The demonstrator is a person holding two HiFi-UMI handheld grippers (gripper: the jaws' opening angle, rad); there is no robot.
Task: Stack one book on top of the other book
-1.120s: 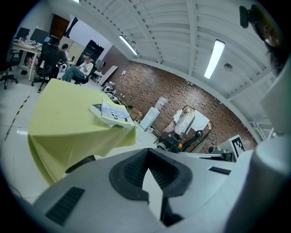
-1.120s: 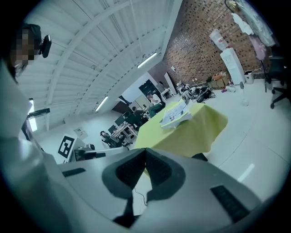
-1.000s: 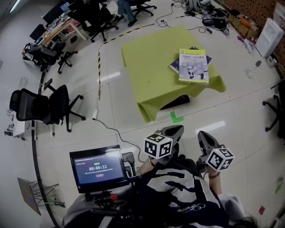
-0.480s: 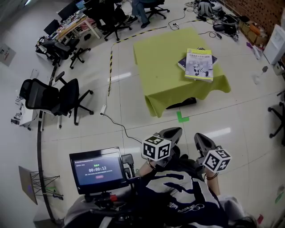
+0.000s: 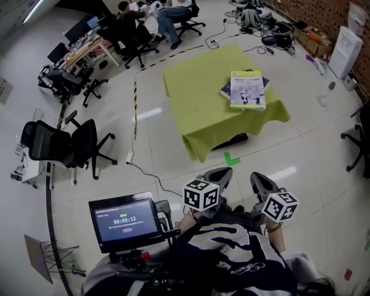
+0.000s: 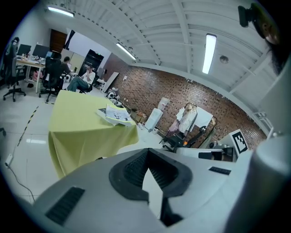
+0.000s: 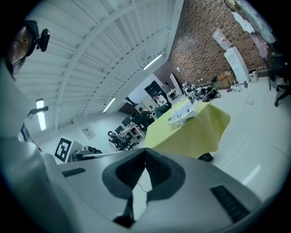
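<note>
Far ahead stands a table under a yellow-green cloth (image 5: 202,98). On its right end a yellow-and-white book (image 5: 248,89) lies on top of a dark blue book (image 5: 227,89), whose edges stick out at the left and back. Both gripper views show the pile small and distant, the top book (image 6: 116,115) at the cloth's far end and again (image 7: 182,113). My left gripper (image 5: 223,173) (image 6: 148,154) and right gripper (image 5: 256,177) (image 7: 145,153) are held close to my body, well short of the table. Both are shut with nothing in them.
A small monitor (image 5: 124,219) on a rig sits at my lower left. Black office chairs (image 5: 63,144) and a floor cable (image 5: 147,172) lie to the left. A green tape mark (image 5: 230,157) lies before the table. People sit at desks (image 5: 144,14) at the back. A white unit (image 5: 346,46) stands far right.
The head view has swung, so the table sits a little differently in the picture. The grippers stay shut near my body and the books have not moved on the table.
</note>
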